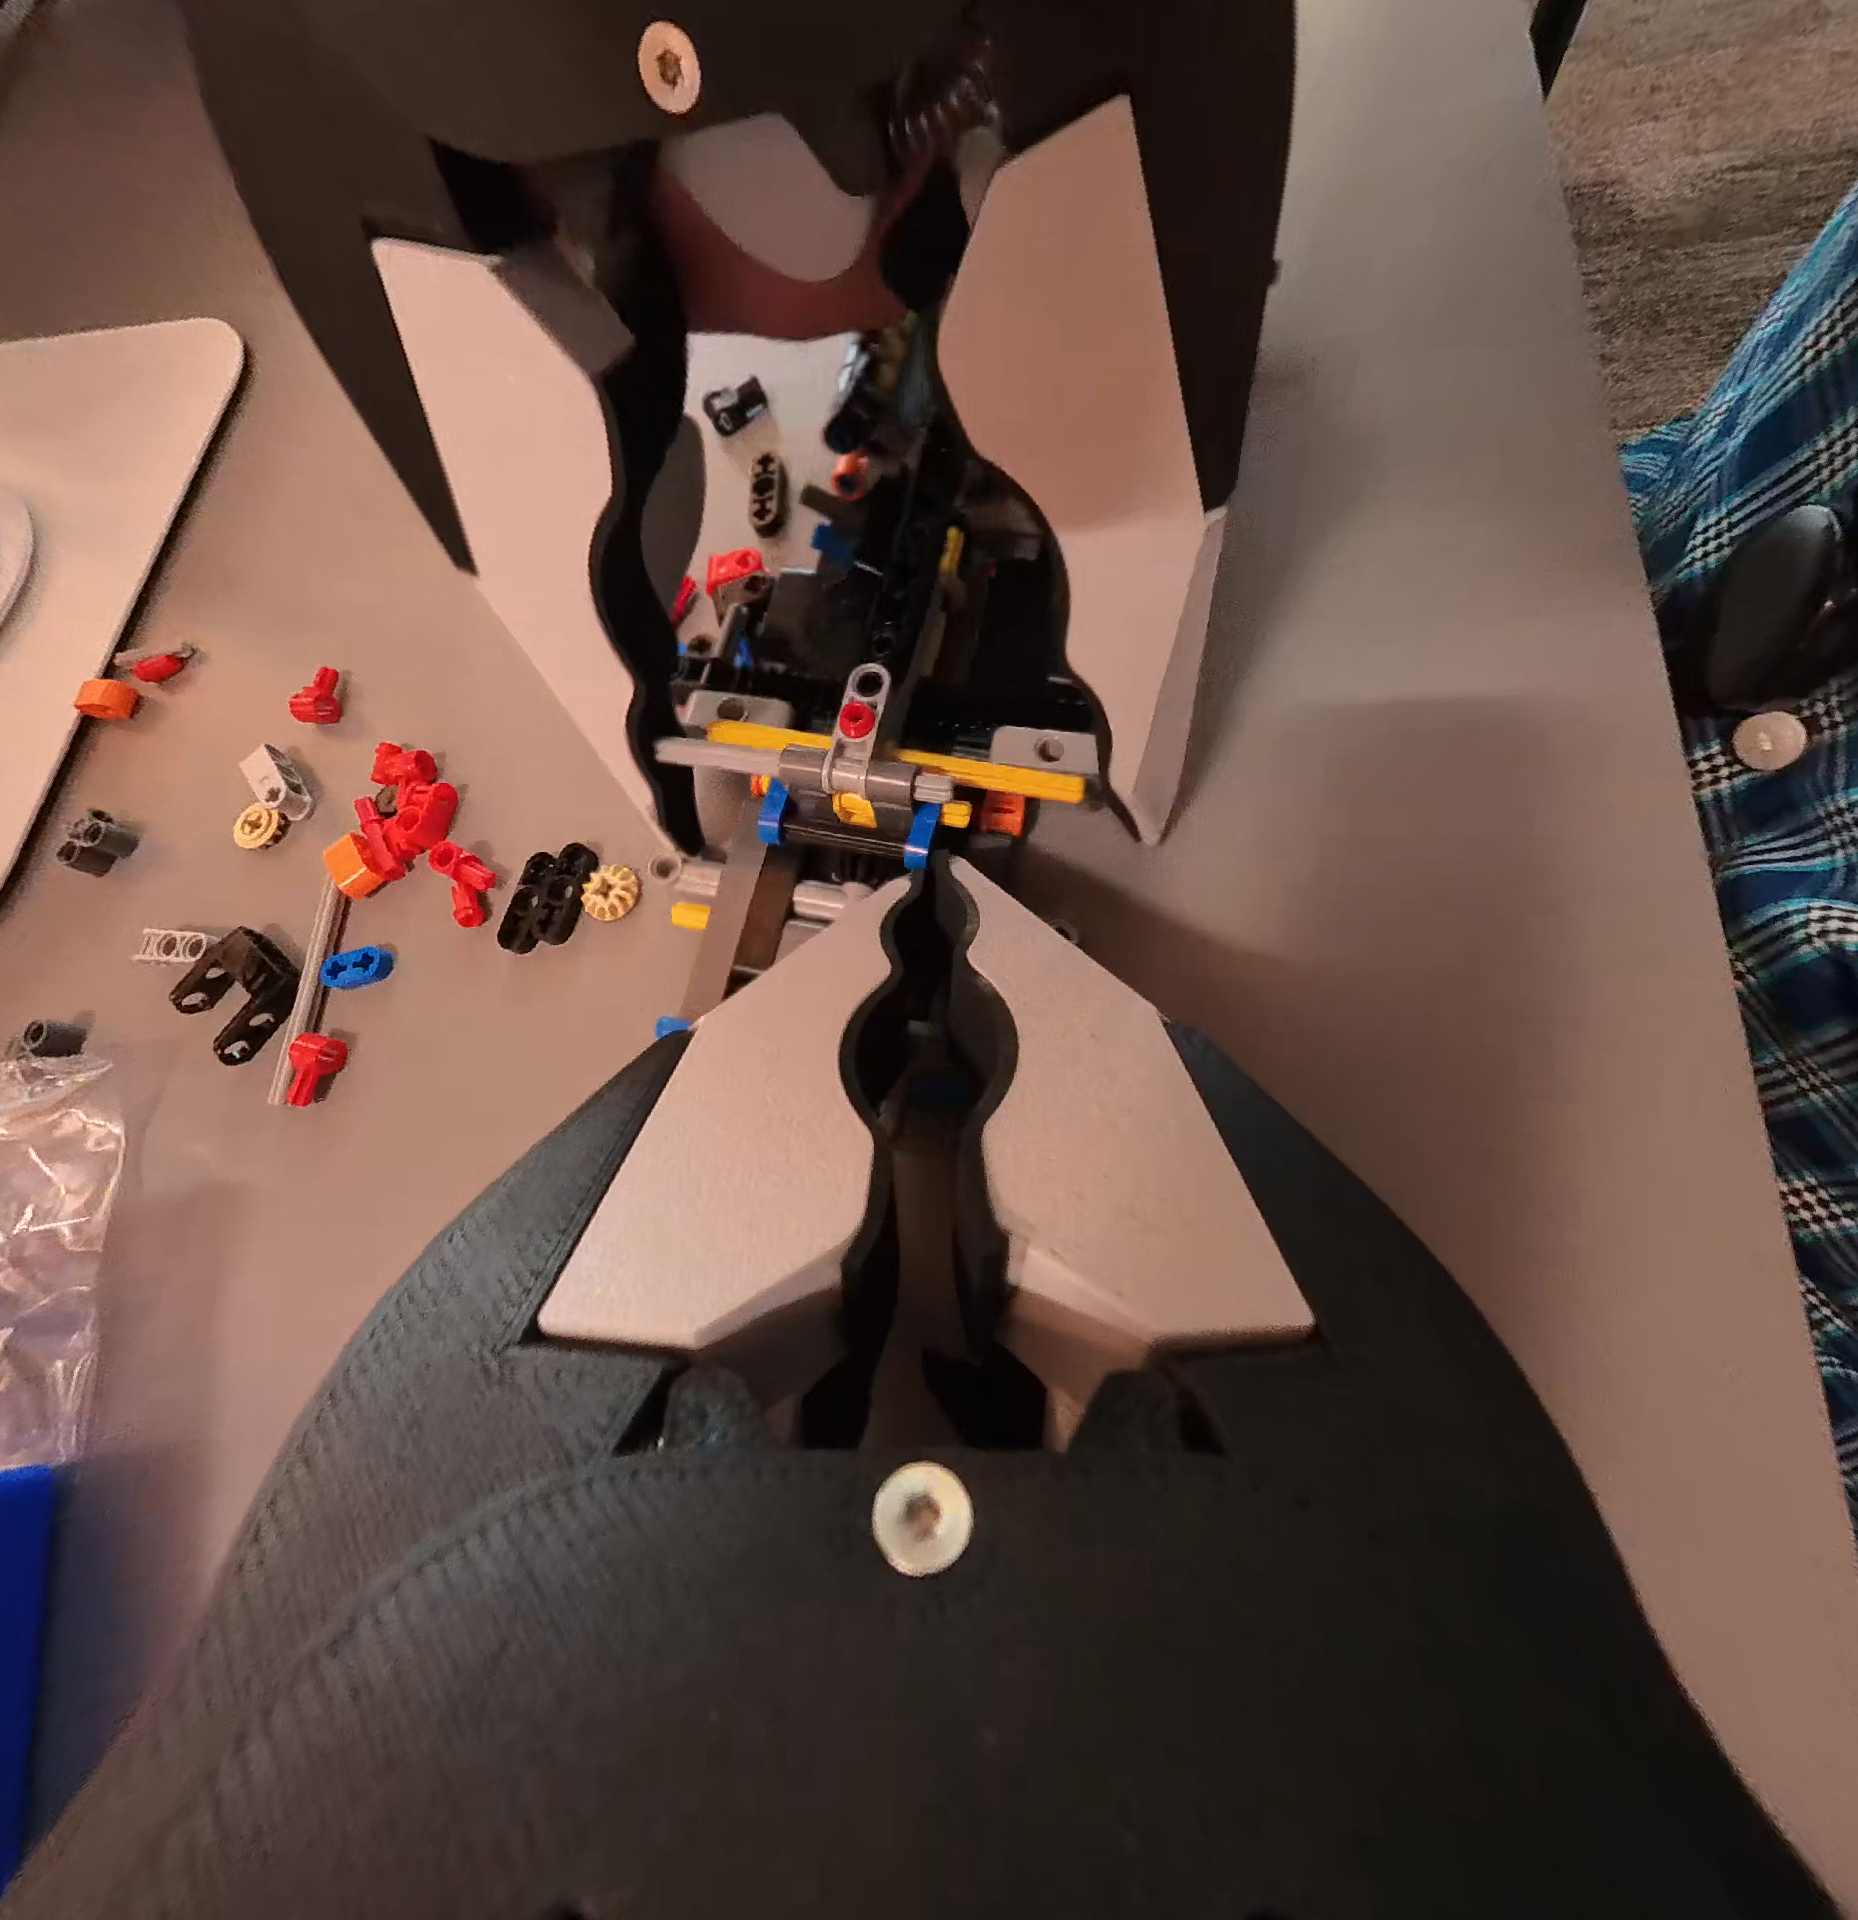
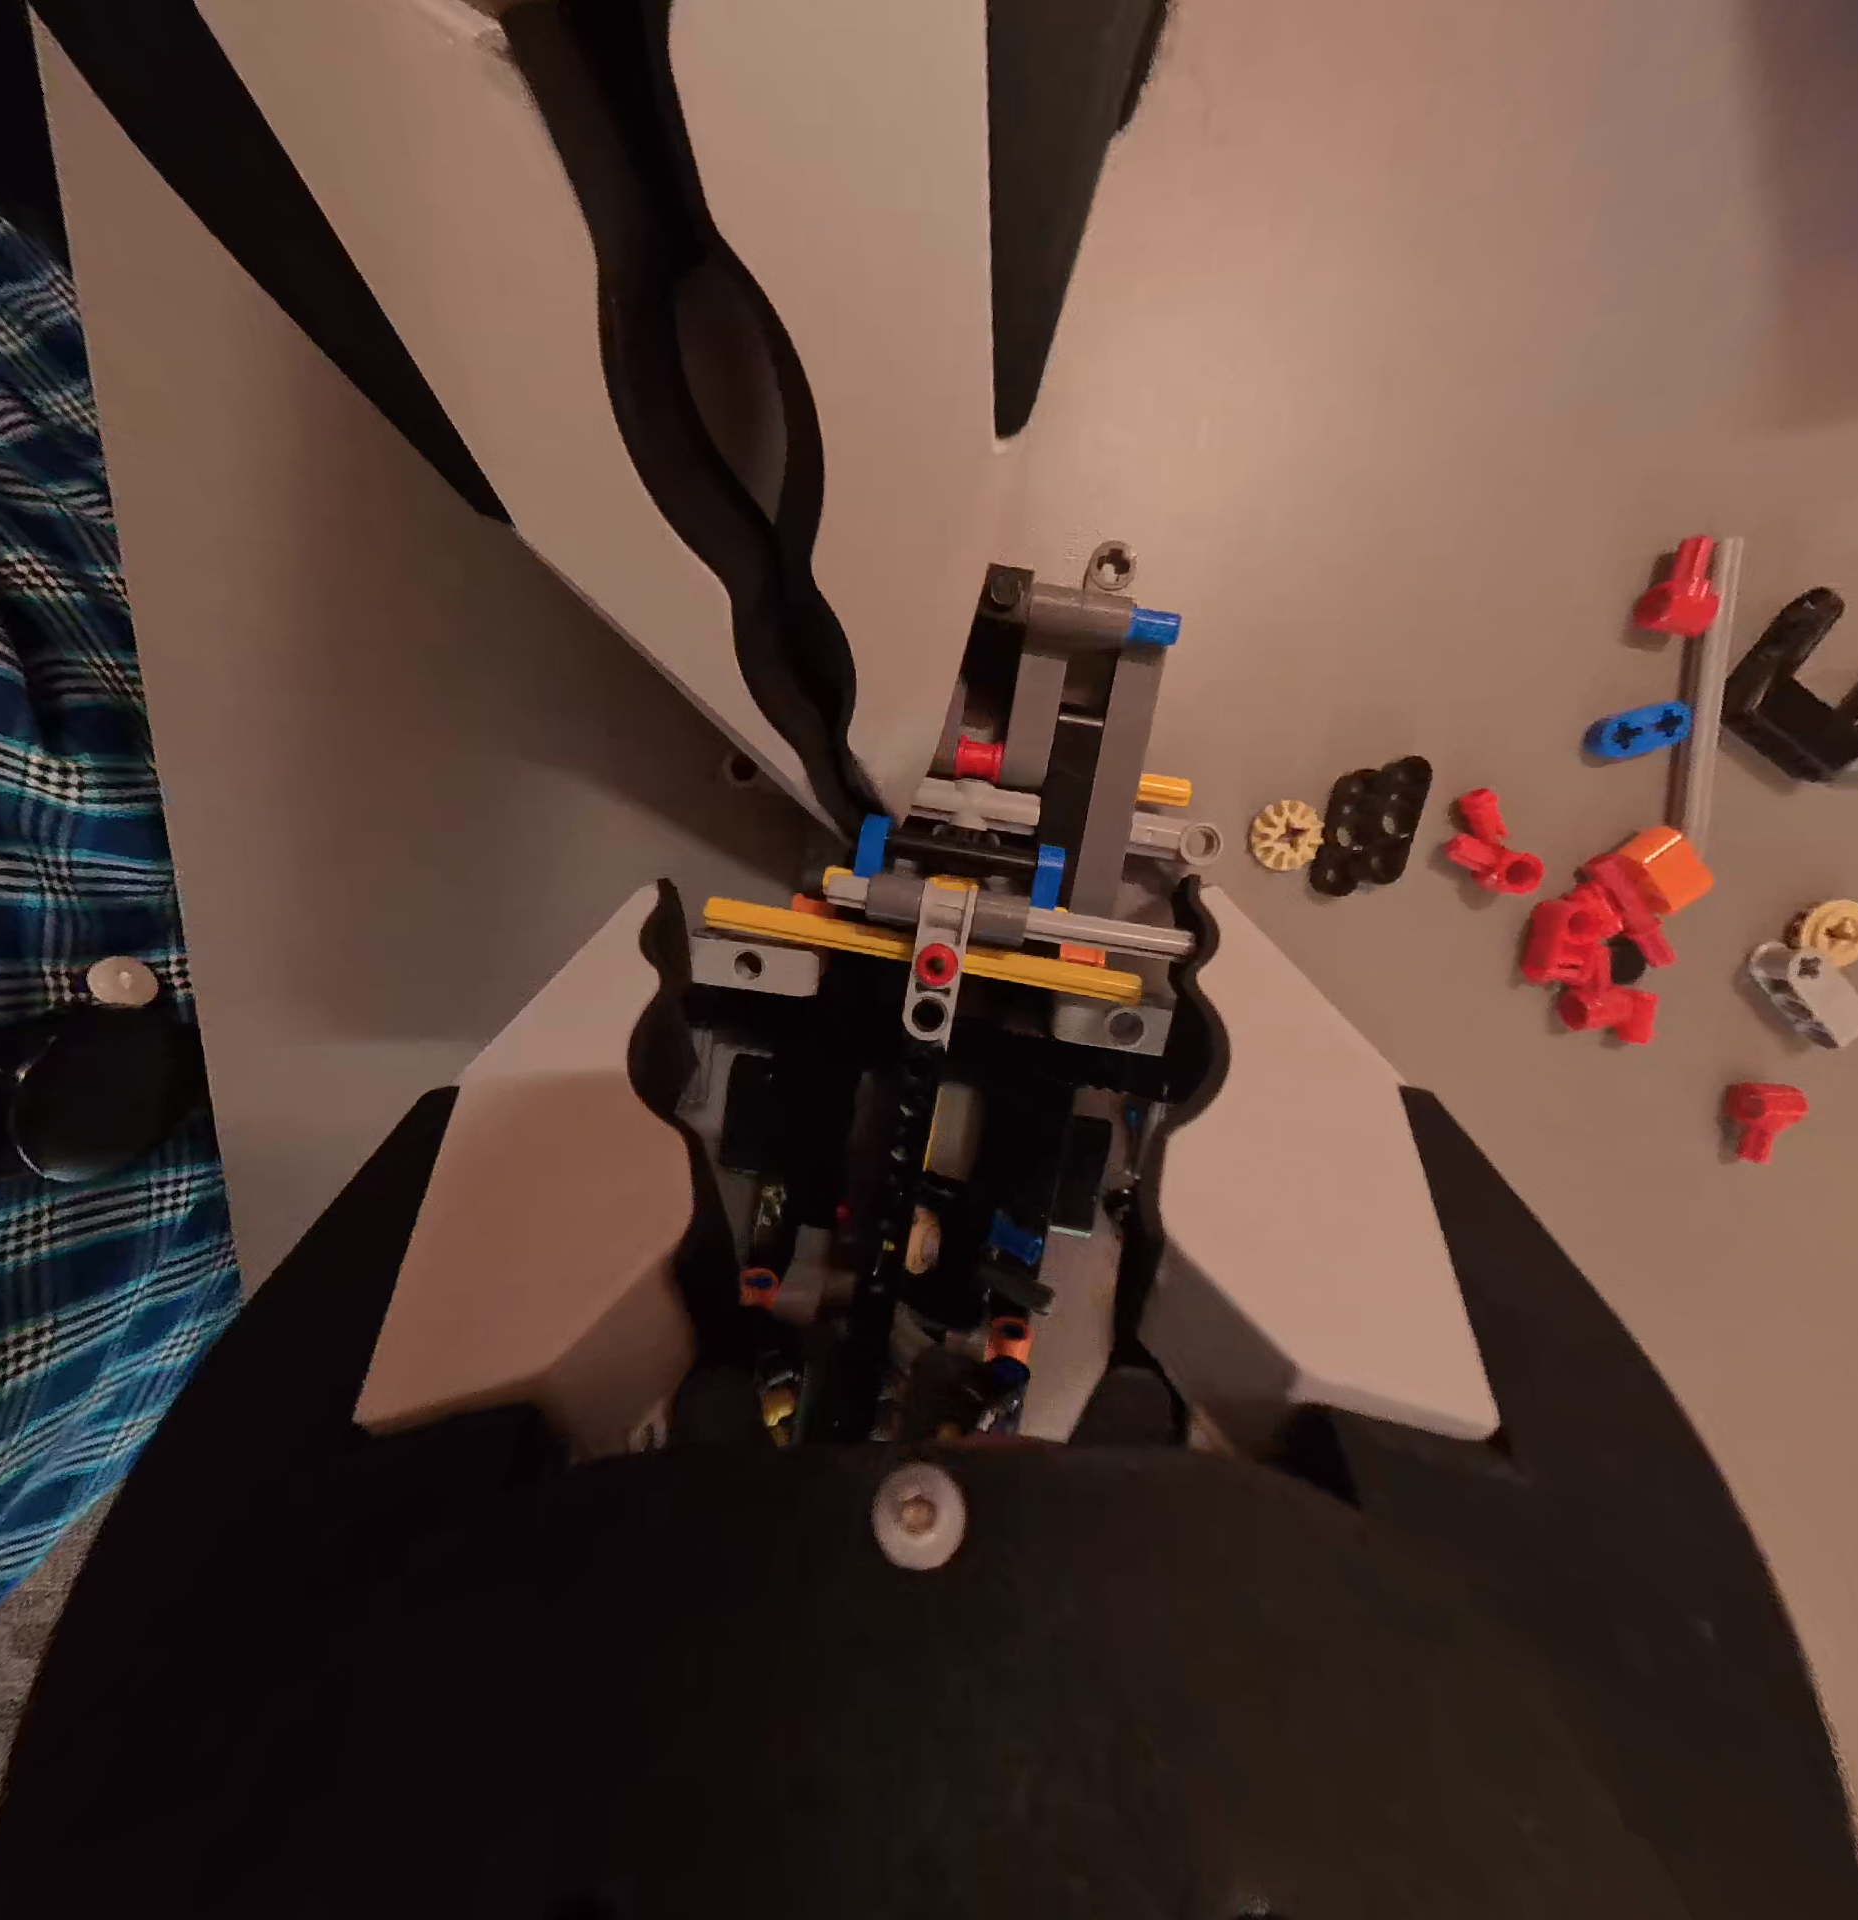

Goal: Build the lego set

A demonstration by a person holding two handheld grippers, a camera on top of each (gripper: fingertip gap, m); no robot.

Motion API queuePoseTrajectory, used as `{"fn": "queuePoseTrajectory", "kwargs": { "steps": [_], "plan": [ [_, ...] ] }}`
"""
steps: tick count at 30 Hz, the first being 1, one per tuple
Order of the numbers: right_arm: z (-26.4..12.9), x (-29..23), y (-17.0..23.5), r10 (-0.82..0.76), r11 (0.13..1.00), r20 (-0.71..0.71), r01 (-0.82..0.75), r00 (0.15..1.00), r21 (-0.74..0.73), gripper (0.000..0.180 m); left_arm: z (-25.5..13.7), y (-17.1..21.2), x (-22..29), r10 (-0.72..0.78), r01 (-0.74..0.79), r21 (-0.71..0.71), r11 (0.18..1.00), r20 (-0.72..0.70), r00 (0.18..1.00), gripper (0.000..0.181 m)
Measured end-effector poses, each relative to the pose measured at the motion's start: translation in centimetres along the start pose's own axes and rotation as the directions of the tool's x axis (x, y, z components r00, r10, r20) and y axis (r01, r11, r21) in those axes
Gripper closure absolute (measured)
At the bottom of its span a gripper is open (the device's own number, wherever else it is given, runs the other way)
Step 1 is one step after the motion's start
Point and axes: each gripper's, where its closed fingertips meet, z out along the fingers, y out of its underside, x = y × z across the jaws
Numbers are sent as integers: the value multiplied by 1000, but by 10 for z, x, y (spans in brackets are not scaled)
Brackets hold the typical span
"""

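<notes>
Your right gripper (image 2: 925, 956) is clamping the lego build (image 2: 946, 1039) across its wide body, yellow beam (image 2: 800, 928) sitting right at the fingertips. Your left gripper (image 1: 930, 868) is pinched nearly closed, its tips pressing at the build's blue connector (image 1: 920, 836) from the opposite side; can't tell if it's actually gripping anything. Loose parts (image 1: 405, 810) are lying off to its left on the table (image 1: 1372, 935).

Lego assembly (image 2: 946, 997) between right gripper (image 2: 930, 966) fingers (image 2: 551, 1091)
</notes>
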Motion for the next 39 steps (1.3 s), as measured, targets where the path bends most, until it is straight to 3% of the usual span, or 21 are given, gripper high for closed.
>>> {"fn": "queuePoseTrajectory", "kwargs": {
  "steps": [39],
  "plan": [
    [1,-4,-6,11,997,-9,-11,1000,79,106,-1,2,-3,14,-14,-5,1000,16,1000,181]
  ]
}}
